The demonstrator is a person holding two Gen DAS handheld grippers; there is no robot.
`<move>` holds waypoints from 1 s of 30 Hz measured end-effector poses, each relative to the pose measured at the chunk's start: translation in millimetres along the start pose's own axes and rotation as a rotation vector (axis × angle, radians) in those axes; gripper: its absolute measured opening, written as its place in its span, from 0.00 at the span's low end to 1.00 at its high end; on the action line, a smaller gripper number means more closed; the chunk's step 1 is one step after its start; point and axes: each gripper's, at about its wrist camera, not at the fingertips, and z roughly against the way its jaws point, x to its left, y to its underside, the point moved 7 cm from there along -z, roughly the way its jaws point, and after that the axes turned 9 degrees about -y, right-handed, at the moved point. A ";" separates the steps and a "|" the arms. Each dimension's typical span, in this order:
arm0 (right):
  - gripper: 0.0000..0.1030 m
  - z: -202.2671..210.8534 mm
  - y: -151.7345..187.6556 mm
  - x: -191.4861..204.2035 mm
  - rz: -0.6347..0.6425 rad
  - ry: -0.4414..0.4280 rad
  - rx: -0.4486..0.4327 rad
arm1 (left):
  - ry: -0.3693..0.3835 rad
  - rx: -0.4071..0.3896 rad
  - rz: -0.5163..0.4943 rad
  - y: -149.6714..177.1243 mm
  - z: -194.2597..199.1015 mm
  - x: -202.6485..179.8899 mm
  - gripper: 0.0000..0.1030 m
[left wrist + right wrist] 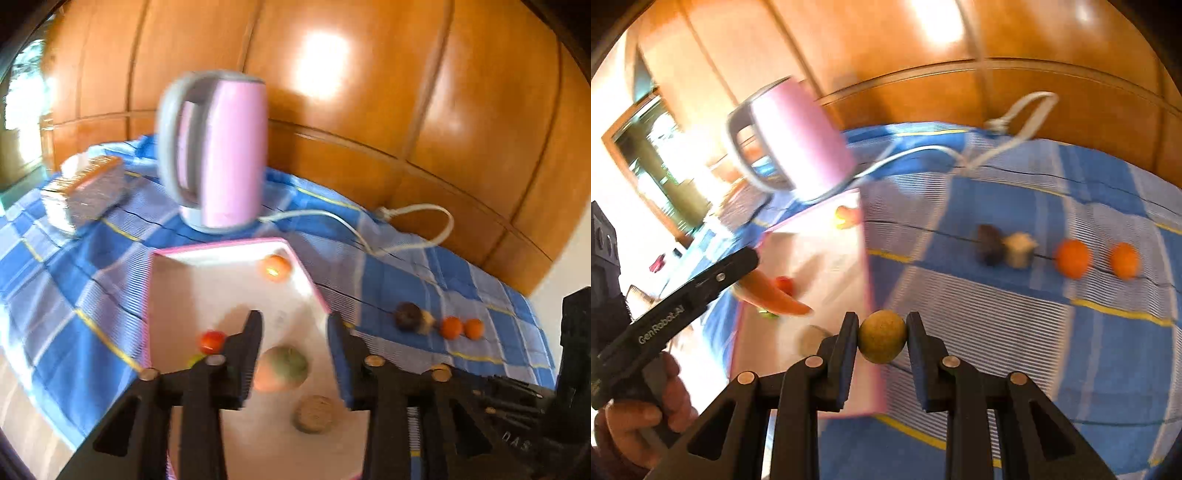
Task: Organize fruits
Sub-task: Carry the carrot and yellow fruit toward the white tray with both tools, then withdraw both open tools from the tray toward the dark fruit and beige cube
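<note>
My right gripper (882, 325) is shut on a round brown fruit (882, 336) and holds it over the right edge of the white pink-rimmed tray (820, 254). My left gripper (295, 325) is open and empty above the tray (192, 295); a peach-green fruit (282, 368) lies between its fingers, apart from them. On the tray also lie a brown round fruit (314, 413), a red tomato (212, 340) and an orange fruit (276, 267). On the cloth to the right lie a dark fruit (989, 243), a pale one (1019, 249) and two oranges (1073, 258).
A pink kettle (221, 151) stands behind the tray, its white cord (406, 221) trailing right. A foil-wrapped box (85, 188) sits at the far left. A blue checked cloth (1034, 332) covers the table. A wooden wall stands behind. The left gripper body (676, 314) shows in the right wrist view.
</note>
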 end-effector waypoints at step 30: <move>0.38 -10.8 28.6 38.4 0.121 0.159 -0.013 | -0.244 -0.019 0.052 46.0 20.5 48.9 1.00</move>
